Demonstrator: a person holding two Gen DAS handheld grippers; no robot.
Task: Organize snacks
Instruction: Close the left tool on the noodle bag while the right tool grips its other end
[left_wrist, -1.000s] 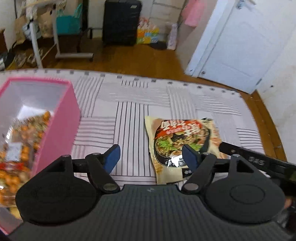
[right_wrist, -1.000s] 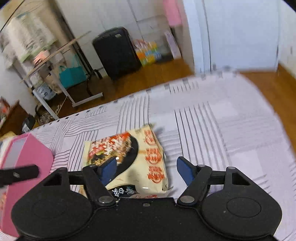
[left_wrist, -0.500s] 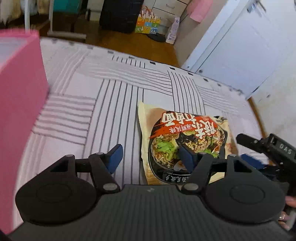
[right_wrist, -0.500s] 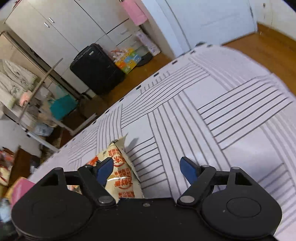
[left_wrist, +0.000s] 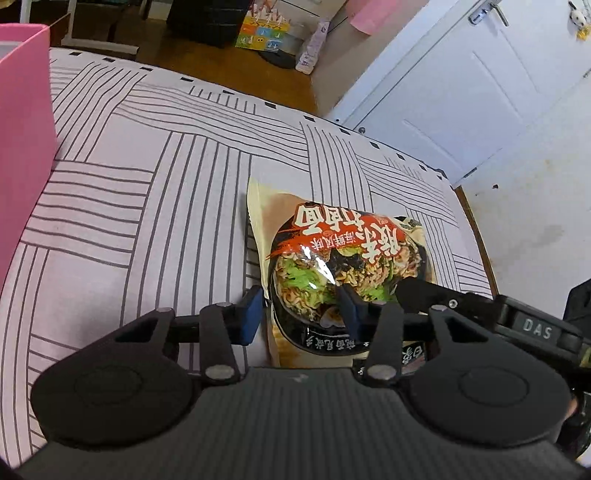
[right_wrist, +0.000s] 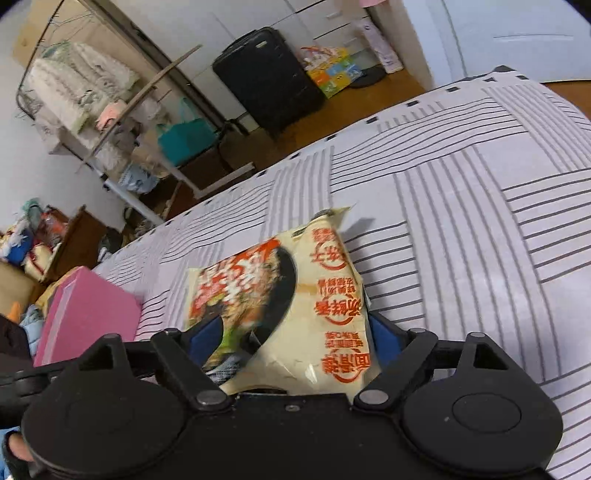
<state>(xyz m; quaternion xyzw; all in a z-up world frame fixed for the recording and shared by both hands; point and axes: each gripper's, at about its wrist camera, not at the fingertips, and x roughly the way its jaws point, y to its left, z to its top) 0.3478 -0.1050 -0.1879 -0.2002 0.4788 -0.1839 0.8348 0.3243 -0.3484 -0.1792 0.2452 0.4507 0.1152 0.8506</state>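
A noodle packet (left_wrist: 343, 251) printed with a bowl of noodles lies on the striped mat (left_wrist: 147, 192). My left gripper (left_wrist: 301, 310) is closing on its near left part. One pad touches the packet's left edge and the other presses on its printed face. In the right wrist view the same packet (right_wrist: 295, 295) lies between the fingers of my right gripper (right_wrist: 295, 334). Those jaws are opening, with a pad standing beside each long edge. A finger (left_wrist: 436, 295) of the right gripper reaches in over the packet's right side. A pink box (left_wrist: 22, 110) stands at the left.
The pink box (right_wrist: 88, 310) sits at the mat's left end. The mat's far edge (left_wrist: 266, 105) meets the wooden floor. Beyond it are a black suitcase (right_wrist: 269, 77), a clothes rack (right_wrist: 110, 110) and a white door (left_wrist: 461, 96).
The left gripper has come down close over the packet and its jaws have narrowed onto it. The right gripper has dropped and swung, so the packet now lies between its widening jaws.
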